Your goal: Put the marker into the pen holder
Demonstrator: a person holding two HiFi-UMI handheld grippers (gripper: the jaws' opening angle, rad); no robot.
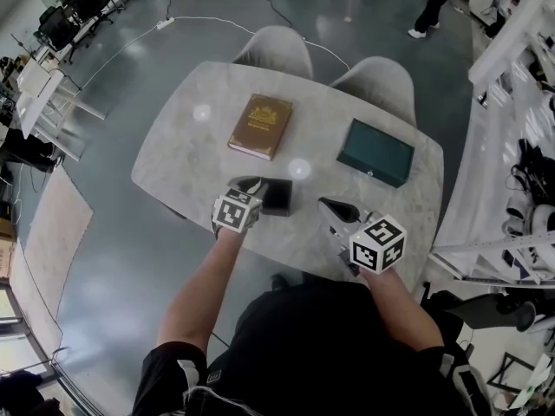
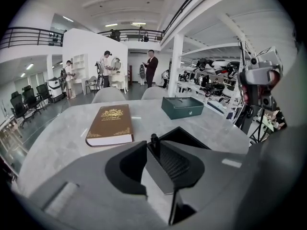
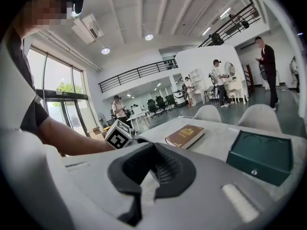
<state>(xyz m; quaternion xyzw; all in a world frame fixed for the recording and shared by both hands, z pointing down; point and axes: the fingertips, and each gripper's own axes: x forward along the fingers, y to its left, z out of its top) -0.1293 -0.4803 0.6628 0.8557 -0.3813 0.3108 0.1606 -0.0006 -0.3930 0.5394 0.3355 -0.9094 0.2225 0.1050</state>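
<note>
Left gripper (image 2: 153, 144) fingers released, marker (image 2: 153, 138) standing in pen holder (image 2: 191, 135); right gripper (image 3: 153, 147) clenched, empty. Drop looks done; next: lift clear w/o snagging.

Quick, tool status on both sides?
Left tool: open, gripping nothing; the marker stands in the pen holder just ahead.
Right tool: closed, holding nothing.

Pale marble-look bench (image 1: 191, 146) bearing a brown, gilt-stamped book (image 1: 260, 126) lying flat left of centre and, well apart to its right, a dark green box (image 1: 375, 152); two grey chairs (image 1: 276, 50) at the far edge; white cable (image 1: 199, 20) trailing over the grey floor (image 1: 104, 258) beyond
</note>
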